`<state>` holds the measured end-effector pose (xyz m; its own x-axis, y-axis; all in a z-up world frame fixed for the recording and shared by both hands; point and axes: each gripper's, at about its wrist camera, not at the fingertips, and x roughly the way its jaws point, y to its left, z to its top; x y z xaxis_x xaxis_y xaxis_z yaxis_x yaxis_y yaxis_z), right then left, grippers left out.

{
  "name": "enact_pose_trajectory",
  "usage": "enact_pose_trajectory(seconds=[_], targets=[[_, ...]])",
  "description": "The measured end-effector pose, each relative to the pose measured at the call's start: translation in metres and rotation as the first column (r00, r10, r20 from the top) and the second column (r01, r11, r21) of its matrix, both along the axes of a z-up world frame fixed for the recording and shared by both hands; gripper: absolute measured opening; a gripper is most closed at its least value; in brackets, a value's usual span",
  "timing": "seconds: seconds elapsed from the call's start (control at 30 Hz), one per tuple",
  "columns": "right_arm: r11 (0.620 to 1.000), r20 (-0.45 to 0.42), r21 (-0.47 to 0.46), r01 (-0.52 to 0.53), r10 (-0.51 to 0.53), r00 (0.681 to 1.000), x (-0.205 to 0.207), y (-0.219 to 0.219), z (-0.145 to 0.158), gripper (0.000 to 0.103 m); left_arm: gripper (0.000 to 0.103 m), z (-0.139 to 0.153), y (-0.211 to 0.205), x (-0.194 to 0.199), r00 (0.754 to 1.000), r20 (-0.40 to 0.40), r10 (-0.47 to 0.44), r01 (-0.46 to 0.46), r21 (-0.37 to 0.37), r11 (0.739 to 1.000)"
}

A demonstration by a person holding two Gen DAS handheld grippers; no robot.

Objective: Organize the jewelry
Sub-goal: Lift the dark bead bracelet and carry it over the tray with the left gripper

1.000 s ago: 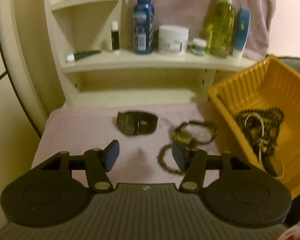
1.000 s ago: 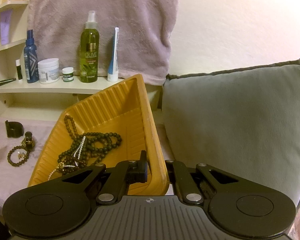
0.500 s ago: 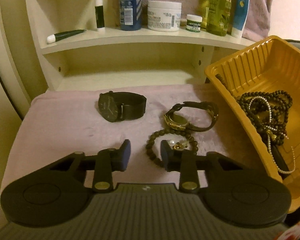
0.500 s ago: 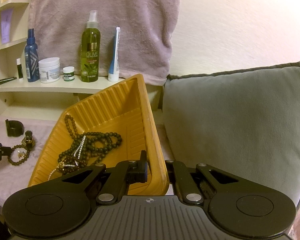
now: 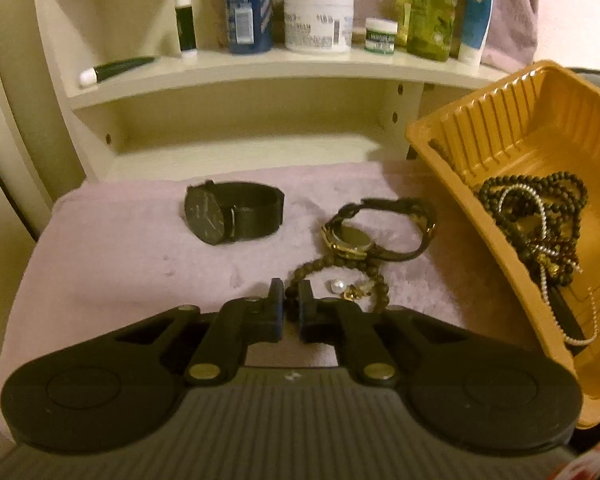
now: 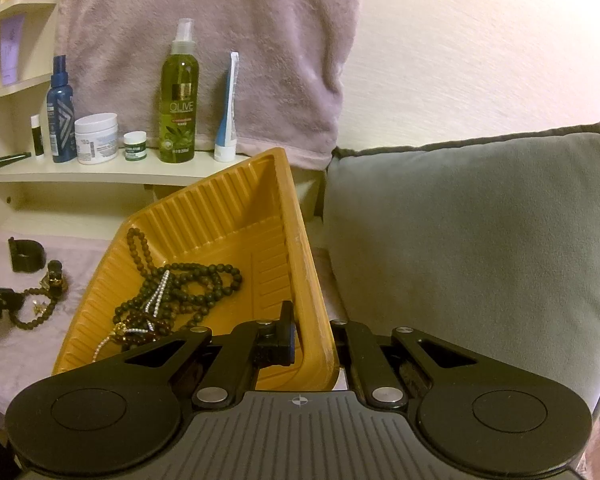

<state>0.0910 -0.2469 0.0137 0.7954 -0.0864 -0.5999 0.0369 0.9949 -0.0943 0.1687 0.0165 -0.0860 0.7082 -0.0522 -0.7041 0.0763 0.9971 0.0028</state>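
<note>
On the pink towel point(image 5: 120, 248) lie a black watch point(image 5: 228, 214), a gold-cased watch point(image 5: 352, 240), a brown bead bracelet point(image 5: 380, 280) and a small pearl earring point(image 5: 337, 286). My left gripper point(image 5: 290, 296) is closing, its jaws nearly together with the bracelet's left side pinched between the pads. The right gripper point(image 6: 312, 332) is shut on the near rim of the orange tray point(image 6: 228, 208), which stands tilted. Dark bead necklaces and a pearl strand point(image 6: 180, 284) lie heaped in the tray. The right gripper's far finger is hidden behind the tray wall.
A cream shelf point(image 5: 300, 68) behind the towel carries bottles, jars and tubes, among them a green spray bottle point(image 6: 179, 100). A grey cushion point(image 6: 480, 240) sits right of the tray. A pink towel point(image 6: 204, 40) hangs on the wall.
The left gripper came down and forward to the bead bracelet, and its jaws went from wide apart to nearly together around the beads. The right gripper and the tray kept still.
</note>
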Motion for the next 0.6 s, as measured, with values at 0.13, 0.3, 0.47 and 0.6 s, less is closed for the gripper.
enact_pose_trajectory(seconds=[0.13, 0.3, 0.47, 0.6], targets=[[1.0, 0.002, -0.001, 0.0, 0.0, 1.0, 0.0, 0.0, 0.0, 0.006, 0.006, 0.014, 0.005, -0.004, 1.0, 0.028, -0.001, 0.001, -0.011, 1.0], [1.0, 0.0, -0.001, -0.001, 0.001, 1.0, 0.0, 0.0, 0.0, 0.006, 0.006, 0.033, 0.01, -0.007, 0.998, 0.064, -0.005, 0.007, -0.022, 1.0], [1.0, 0.002, -0.001, -0.002, 0.002, 1.0, 0.001, 0.0, 0.001, 0.006, 0.006, 0.051, 0.015, -0.008, 0.995, 0.095, -0.009, 0.012, -0.036, 0.999], [1.0, 0.004, -0.002, -0.003, 0.003, 1.0, 0.0, 0.001, 0.001, 0.006, 0.006, 0.062, 0.017, -0.009, 0.994, 0.111, -0.01, 0.015, -0.04, 0.999]])
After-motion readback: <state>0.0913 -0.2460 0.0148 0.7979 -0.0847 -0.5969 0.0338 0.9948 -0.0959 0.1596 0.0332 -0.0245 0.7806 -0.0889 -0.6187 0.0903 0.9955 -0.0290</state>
